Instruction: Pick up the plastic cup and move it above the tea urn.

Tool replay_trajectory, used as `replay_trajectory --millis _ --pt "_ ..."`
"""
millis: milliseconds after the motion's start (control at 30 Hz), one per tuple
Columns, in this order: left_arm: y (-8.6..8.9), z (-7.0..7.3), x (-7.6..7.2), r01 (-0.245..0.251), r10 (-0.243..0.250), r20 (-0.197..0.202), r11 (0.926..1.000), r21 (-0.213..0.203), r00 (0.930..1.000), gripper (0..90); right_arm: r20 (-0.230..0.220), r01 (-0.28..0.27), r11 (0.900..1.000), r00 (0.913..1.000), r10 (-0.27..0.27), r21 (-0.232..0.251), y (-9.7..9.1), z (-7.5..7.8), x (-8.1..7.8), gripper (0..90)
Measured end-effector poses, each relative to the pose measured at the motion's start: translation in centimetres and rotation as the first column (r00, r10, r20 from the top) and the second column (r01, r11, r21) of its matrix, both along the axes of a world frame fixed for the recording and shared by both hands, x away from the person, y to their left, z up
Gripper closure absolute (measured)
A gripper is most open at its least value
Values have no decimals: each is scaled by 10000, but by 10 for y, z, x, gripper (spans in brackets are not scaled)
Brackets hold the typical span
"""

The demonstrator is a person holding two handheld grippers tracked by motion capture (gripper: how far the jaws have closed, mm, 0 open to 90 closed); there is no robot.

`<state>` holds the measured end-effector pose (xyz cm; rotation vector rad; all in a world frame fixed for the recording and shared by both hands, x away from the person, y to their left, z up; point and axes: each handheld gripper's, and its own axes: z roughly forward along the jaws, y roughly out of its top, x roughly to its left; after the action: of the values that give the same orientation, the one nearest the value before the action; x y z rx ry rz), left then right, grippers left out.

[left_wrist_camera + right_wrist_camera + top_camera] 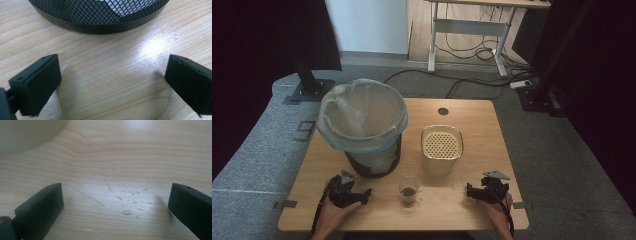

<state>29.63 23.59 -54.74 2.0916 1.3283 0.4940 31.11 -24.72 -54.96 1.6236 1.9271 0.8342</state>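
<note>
Nothing gripped yet; work judged at start. Left gripper (362, 194) and right gripper (472, 191) rested on table (472, 120), jaws spread wide, empty. Small cup (408, 190) with dark residue stood between them, untouched, near mesh bin (372, 162) and strainer container (441, 150). Pickup and emptying judged outstanding.

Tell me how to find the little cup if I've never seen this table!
Start at the big black mesh bin lined with a pale plastic bag, at the left of the wooden table. Look to its right and toward the near edge, in front of the cream square container with the dotted insert. There, between the two grippers, stands the small clear plastic cup: the only see-through thing, smallest of the three, with something dark at its bottom.
</note>
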Motion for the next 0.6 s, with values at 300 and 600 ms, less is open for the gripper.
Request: replay_trajectory --millis 300,600 --pt "8 3 -1 -180 180 -49 9998 -12 9998 86 1825 -1478 9840 9748 1280 995 24 28 -23 94" --pt "11 12 -9 152 -152 100 9999 -37 9998 87 2561 -3215 9365 9254 2794 1398 63 33 -37 131"
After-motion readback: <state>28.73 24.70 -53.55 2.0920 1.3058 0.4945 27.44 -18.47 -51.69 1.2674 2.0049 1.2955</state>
